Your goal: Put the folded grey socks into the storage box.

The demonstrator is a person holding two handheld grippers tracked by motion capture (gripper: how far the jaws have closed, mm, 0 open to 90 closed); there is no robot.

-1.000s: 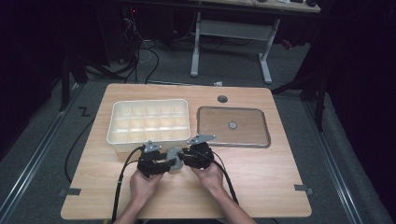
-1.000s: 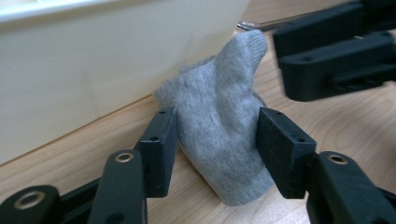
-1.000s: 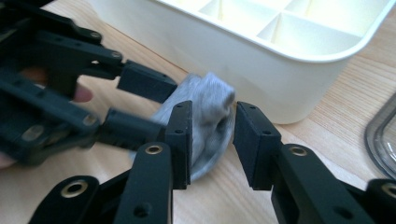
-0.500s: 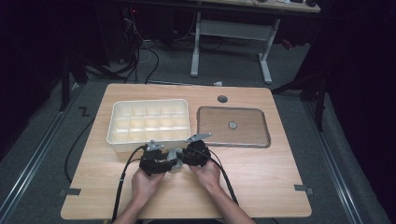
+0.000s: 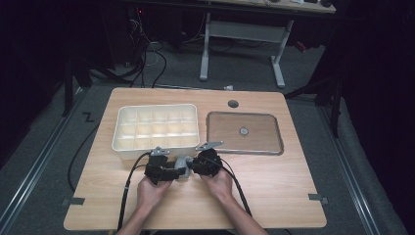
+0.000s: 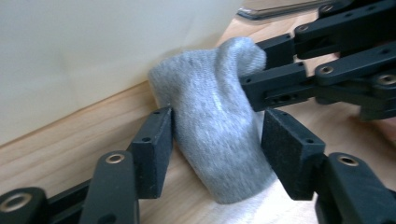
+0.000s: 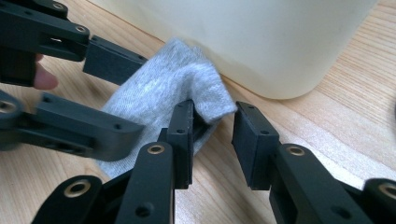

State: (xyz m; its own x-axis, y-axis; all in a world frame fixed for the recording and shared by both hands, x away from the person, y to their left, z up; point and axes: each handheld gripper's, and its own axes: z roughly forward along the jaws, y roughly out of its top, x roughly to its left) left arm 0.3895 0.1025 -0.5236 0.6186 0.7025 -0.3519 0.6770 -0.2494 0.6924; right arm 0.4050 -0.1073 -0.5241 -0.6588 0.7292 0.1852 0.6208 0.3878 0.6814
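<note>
Two hand-held grippers meet over a small grey sock (image 6: pixel 219 126) on the wooden bench (image 5: pixel 274 196), just in front of the near wall of the cream divided tray (image 5: pixel 155 128). The sock lies on the bench surface, roughly midway along the near half, touching or nearly touching the tray wall.

In the left gripper view, the left gripper (image 6: pixel 215 144) stands with its jaws apart, one on each side of the sock. The left jaw touches the fabric; the right jaw stands just clear of it. The gripper is released, not clamping.

In the right gripper view, the right gripper (image 7: pixel 212 135) also has its jaws apart. A raised fold at the sock's end sits in the gap, against the left jaw; the right jaw is clear of it.

In the high view, the left hand (image 5: pixel 150 192) and right hand (image 5: pixel 219 183) hold the grippers close together. A shallow metal-rimmed tray (image 5: pixel 244 152) lies toward the far right of the bench, well apart from the sock.
</note>
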